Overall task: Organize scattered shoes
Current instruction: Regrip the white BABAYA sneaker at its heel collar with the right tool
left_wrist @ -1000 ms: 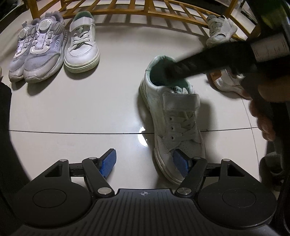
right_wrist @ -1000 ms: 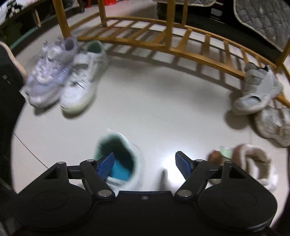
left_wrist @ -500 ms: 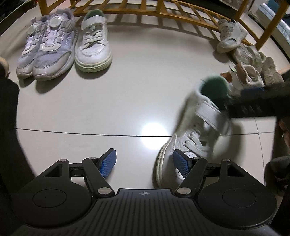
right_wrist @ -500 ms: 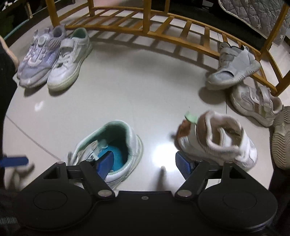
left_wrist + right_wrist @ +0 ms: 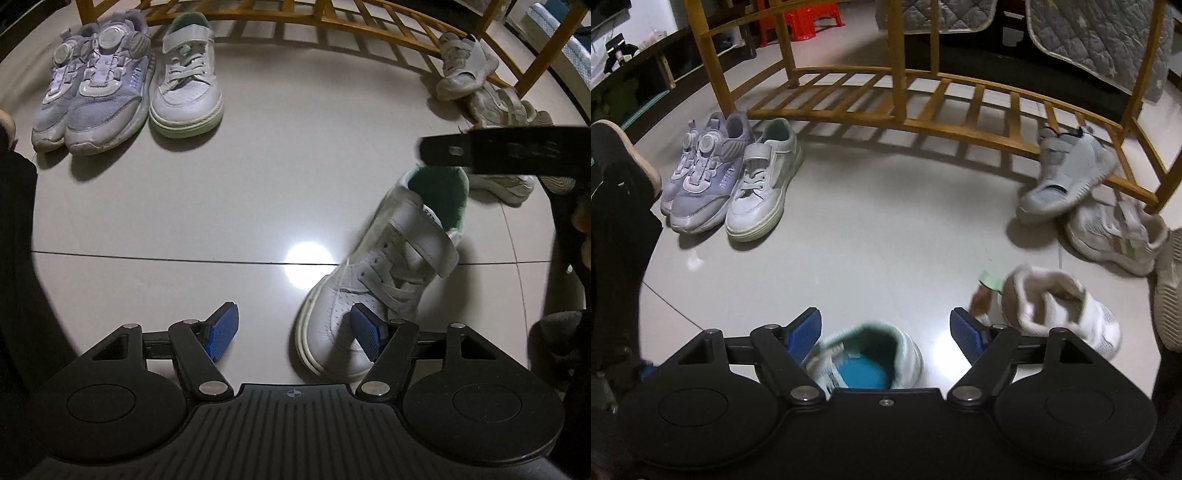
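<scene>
Both sets of jaws stand apart and hold nothing. The left gripper (image 5: 293, 332) is closing a little, its right pad over the toe of the white strap shoe with green lining (image 5: 388, 273). The right gripper (image 5: 886, 332) hangs above the shoe's heel. The toe points at the left jaws, the heel up and right. Far up left, the lilac pair (image 5: 92, 81) and a matching white shoe (image 5: 186, 77) sit tidy. Far right, pale shoes (image 5: 1071, 177) lie messy.

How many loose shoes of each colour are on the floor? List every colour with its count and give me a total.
Lilac shoes: 2
White shoes with green lining: 2
Grey shoe: 1
Cream shoes: 3, one cut off at the picture's edge
Total: 8
</scene>
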`<action>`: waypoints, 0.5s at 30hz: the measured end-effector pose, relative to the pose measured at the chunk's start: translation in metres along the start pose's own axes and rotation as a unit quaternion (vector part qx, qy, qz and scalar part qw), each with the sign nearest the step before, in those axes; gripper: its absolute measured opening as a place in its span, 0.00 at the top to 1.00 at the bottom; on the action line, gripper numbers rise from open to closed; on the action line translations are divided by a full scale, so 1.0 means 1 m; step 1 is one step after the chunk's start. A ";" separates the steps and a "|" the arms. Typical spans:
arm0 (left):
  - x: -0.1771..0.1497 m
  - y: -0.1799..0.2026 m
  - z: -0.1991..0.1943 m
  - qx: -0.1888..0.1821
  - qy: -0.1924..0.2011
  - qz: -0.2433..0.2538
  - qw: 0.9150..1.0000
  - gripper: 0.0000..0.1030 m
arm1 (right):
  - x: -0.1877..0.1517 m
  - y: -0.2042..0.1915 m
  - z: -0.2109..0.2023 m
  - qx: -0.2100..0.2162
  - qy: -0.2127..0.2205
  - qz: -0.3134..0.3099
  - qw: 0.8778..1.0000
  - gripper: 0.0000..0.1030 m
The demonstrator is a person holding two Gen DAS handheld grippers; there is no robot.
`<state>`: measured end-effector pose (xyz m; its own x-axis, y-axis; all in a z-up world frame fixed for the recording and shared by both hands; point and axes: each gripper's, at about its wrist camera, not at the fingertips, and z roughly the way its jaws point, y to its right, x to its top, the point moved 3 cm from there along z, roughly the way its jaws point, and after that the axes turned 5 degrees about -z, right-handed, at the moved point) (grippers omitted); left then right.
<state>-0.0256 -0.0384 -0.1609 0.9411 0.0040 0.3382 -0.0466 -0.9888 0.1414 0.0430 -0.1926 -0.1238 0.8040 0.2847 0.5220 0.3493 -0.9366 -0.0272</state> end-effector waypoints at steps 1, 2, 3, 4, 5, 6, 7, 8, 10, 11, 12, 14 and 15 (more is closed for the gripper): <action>-0.001 0.001 0.000 -0.002 -0.001 0.002 1.000 0.34 | 0.001 -0.002 0.006 -0.002 -0.003 -0.001 1.000 0.23; -0.002 0.002 -0.001 -0.003 -0.002 0.004 1.000 0.34 | 0.000 -0.003 0.010 -0.001 -0.006 -0.002 1.000 0.23; -0.003 0.003 0.000 -0.003 -0.003 0.007 1.000 0.34 | 0.000 -0.004 0.015 0.001 -0.008 -0.003 1.000 0.23; -0.005 0.004 0.000 -0.003 -0.005 0.010 1.000 0.34 | -0.001 -0.004 0.017 0.002 -0.011 -0.002 1.000 0.23; -0.006 0.005 0.001 -0.003 -0.007 0.013 1.000 0.34 | -0.001 -0.005 0.018 0.001 -0.011 0.002 1.000 0.23; -0.007 0.006 0.001 -0.003 -0.008 0.014 1.000 0.34 | -0.003 -0.004 0.022 -0.001 -0.016 0.003 1.000 0.23; -0.007 0.006 0.002 -0.004 -0.009 0.015 1.000 0.34 | -0.004 -0.004 0.026 -0.003 -0.022 0.003 1.000 0.23; -0.008 0.007 0.003 -0.004 -0.010 0.016 1.000 0.34 | -0.006 -0.003 0.027 -0.002 -0.023 0.004 1.000 0.23; -0.008 0.007 0.003 -0.004 -0.009 0.018 1.000 0.34 | -0.007 -0.001 0.028 0.003 -0.027 0.014 1.000 0.23; -0.008 0.007 0.003 -0.004 -0.009 0.019 1.000 0.34 | -0.007 0.001 0.028 0.002 -0.030 0.017 0.999 0.23; -0.008 0.007 0.004 -0.004 -0.010 0.019 1.000 0.34 | -0.007 0.001 0.028 0.000 -0.031 0.015 0.999 0.23; -0.007 0.008 0.004 -0.006 -0.016 0.016 1.000 0.37 | -0.007 0.002 0.027 -0.003 -0.030 0.011 0.999 0.23; -0.008 0.009 0.005 -0.011 -0.020 0.014 1.000 0.38 | -0.008 0.002 0.027 -0.005 -0.030 0.009 0.999 0.23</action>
<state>-0.0317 -0.0477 -0.1665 0.9517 -0.0307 0.3055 -0.0807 -0.9851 0.1522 0.0505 -0.1914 -0.1510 0.8378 0.2788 0.4693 0.3298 -0.9436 -0.0282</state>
